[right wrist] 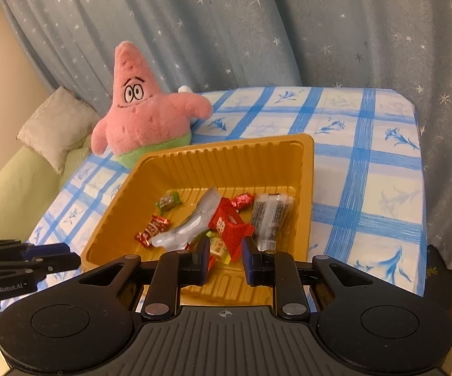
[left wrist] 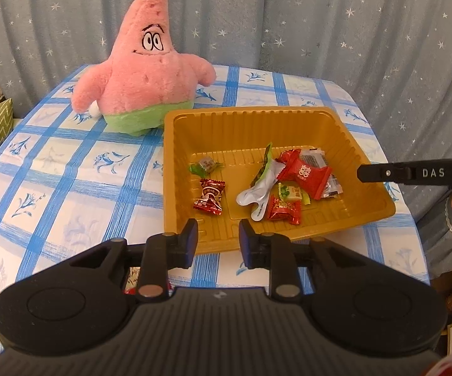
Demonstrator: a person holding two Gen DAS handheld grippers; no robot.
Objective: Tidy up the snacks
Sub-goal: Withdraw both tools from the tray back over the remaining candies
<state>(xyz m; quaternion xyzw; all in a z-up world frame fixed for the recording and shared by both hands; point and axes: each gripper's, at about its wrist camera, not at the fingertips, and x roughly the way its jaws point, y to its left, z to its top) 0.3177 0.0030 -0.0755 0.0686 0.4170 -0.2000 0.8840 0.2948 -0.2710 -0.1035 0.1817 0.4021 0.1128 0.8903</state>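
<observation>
- We saw the gold plastic tray sitting on the blue-checked tablecloth, with the snacks lying loose on its ribbed floor.
- Inside it we counted a large red packet resting on a clear printed wrapper, most of which it hid in the left wrist view.
- A silver torn pouch lay against the red packet; its green side showed only from the left wrist.
- Two small candies lay apart on the tray's left: a green-ended candy and a red foil candy.
- A red square candy and a pale green-and-yellow sweet sat near the tray's front; from the right wrist they were largely blocked by that gripper's fingers.
- Our left gripper hovered at the tray's near rim, jaws parted and holding nothing.
- Our right gripper hung over the tray's near end, jaws likewise apart and empty.
- Something red showed beneath the left gripper's body, too hidden to name.
- A pink Patrick Star plush stood just behind the tray.
</observation>
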